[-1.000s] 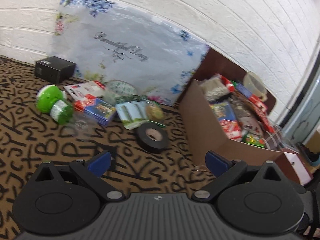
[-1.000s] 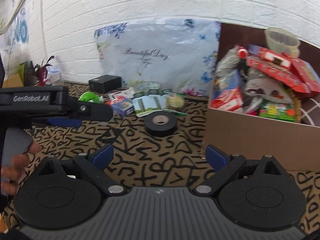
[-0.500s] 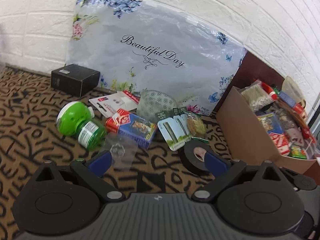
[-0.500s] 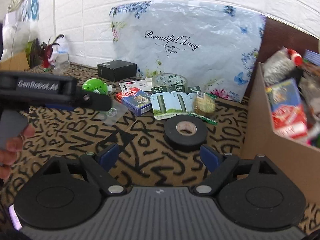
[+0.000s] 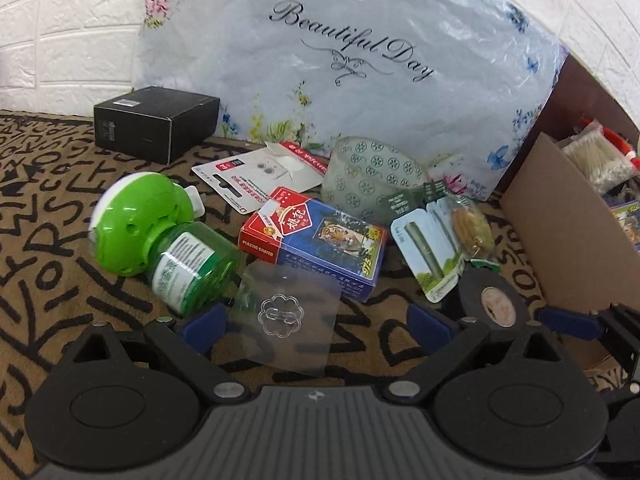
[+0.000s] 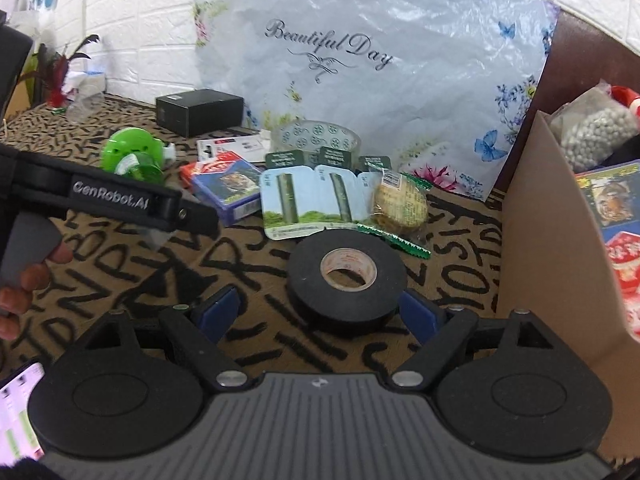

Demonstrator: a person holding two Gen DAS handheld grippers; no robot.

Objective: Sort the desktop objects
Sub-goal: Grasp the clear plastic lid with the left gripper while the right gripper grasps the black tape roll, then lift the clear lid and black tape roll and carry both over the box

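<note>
Loose items on the desk, unsorted: tape roll (image 6: 346, 276) lower centre, right gripper (image 6: 320, 314) spread wide around it, gripping nothing; clear packet (image 5: 286, 316) lower centre, between the wide-open, empty jaws of the left gripper (image 5: 316, 320). Behind these: card box (image 5: 316, 246), green bottle (image 5: 160, 240), patterned tape (image 5: 368, 184), blister cards (image 6: 312, 200), black box (image 5: 156, 122). Carton (image 6: 560, 248) at right edge is already well filled; judged past halfway.

The wide-open right gripper (image 6: 318, 312) has its blue-padded fingers either side of a black tape roll (image 6: 347, 274) on the letter-patterned cloth (image 6: 120, 280). A brown cardboard box (image 6: 552, 240) stands right.
</note>
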